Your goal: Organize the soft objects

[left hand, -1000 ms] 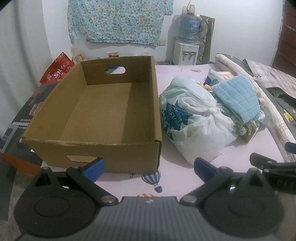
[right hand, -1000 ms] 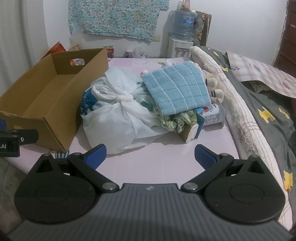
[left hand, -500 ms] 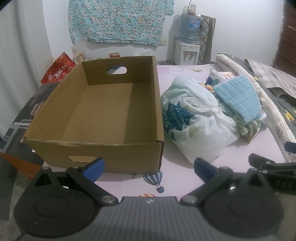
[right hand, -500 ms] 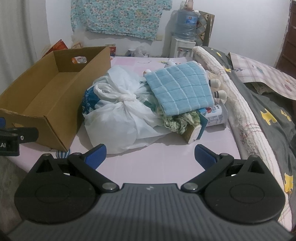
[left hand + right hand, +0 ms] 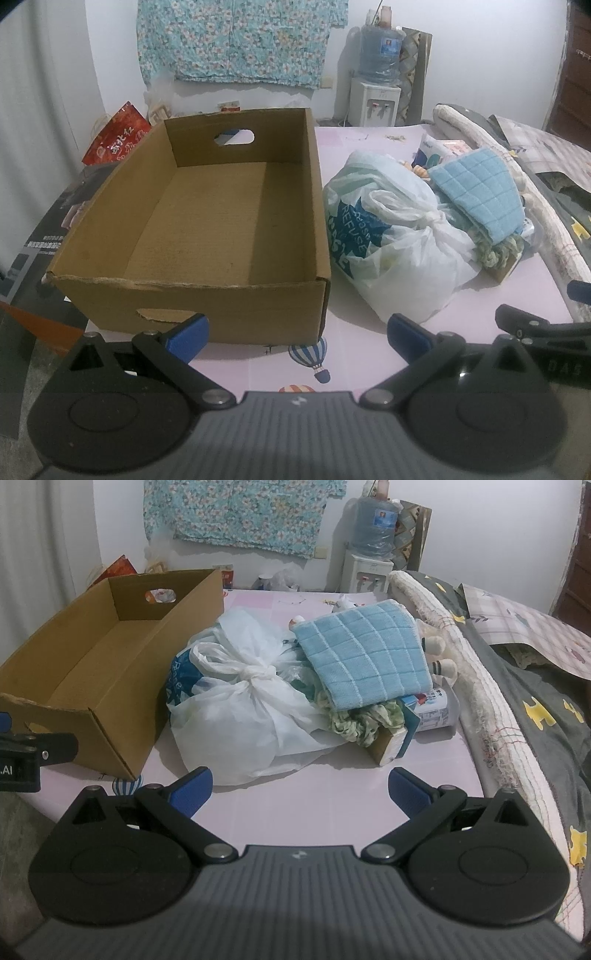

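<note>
Soft objects lie heaped on the pink mat (image 5: 303, 805), right of an open cardboard box (image 5: 221, 221). Going from the left: the box stands at the mat's left edge, its floor bare, with 1 handle slot in the far wall and a torn one in the near wall. Its right wall rises just beside a knotted white plastic bag (image 5: 243, 705), with only a thin gap between them as seen from the left wrist view. Right of the bag, a folded blue checked towel (image 5: 365, 657) rests tilted on top of the pile, over a green and white crumpled cloth (image 5: 362, 720). A small carton (image 5: 391, 742) and a printed pack (image 5: 432, 709) poke out under the towel's near right corner. Further right, a cream rolled blanket (image 5: 476, 686) runs along the mat's right edge, with grey bedding (image 5: 535, 709) beyond it.

A strip of bare mat stretches between the pile and both grippers. The left gripper (image 5: 297, 334) hovers before the box's near right corner, jaws spread wide with nothing between them. The right gripper (image 5: 300, 792) hovers before the bag, jaws likewise spread wide and empty. Each gripper's black body shows at the edge of the other's view.
</note>
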`<action>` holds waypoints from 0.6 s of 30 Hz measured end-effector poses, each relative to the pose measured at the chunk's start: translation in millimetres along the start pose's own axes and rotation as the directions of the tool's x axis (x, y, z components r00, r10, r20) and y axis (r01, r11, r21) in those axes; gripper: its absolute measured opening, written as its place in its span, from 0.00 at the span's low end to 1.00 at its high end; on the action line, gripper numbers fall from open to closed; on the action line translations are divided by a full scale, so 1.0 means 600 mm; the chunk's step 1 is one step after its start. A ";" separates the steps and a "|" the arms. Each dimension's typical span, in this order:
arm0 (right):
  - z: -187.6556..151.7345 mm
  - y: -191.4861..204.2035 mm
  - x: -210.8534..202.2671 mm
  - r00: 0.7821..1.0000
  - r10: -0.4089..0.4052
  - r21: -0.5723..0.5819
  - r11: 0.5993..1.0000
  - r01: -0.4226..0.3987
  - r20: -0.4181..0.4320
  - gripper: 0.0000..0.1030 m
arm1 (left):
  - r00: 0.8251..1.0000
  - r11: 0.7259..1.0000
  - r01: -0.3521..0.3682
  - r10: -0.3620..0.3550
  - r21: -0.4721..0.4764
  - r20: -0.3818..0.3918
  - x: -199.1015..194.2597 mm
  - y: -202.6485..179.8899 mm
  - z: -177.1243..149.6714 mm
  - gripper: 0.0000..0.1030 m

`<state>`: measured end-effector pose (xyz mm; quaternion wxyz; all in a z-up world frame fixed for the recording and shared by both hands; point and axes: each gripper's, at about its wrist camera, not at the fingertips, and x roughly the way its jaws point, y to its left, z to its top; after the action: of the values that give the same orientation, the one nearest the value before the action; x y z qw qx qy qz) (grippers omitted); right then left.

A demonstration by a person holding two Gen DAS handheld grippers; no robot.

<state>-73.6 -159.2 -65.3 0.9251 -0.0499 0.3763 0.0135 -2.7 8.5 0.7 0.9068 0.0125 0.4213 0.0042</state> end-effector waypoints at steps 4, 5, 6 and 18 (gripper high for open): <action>0.000 0.000 0.001 1.000 0.001 0.002 1.000 -0.001 -0.001 0.99 | 1.000 1.000 -0.004 0.004 0.003 -0.014 0.005 -0.004 0.001 1.00; 0.000 -0.001 0.000 1.000 0.000 0.001 1.000 0.000 -0.001 0.99 | 1.000 1.000 -0.006 0.006 0.004 -0.019 0.006 -0.004 0.001 1.00; 0.000 -0.001 0.000 1.000 0.001 0.002 1.000 -0.001 -0.002 0.99 | 1.000 1.000 -0.007 0.008 0.004 -0.023 0.007 -0.005 0.001 1.00; -0.019 -0.047 0.007 0.999 0.032 0.078 0.996 -0.035 0.040 0.99 | 0.996 0.997 0.015 -0.008 0.080 -0.085 0.008 -0.044 0.012 1.00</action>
<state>-76.5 -188.5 -74.1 0.9330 -0.0071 0.3595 0.0150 5.6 -18.2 0.9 0.8871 0.0464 0.4590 -0.0174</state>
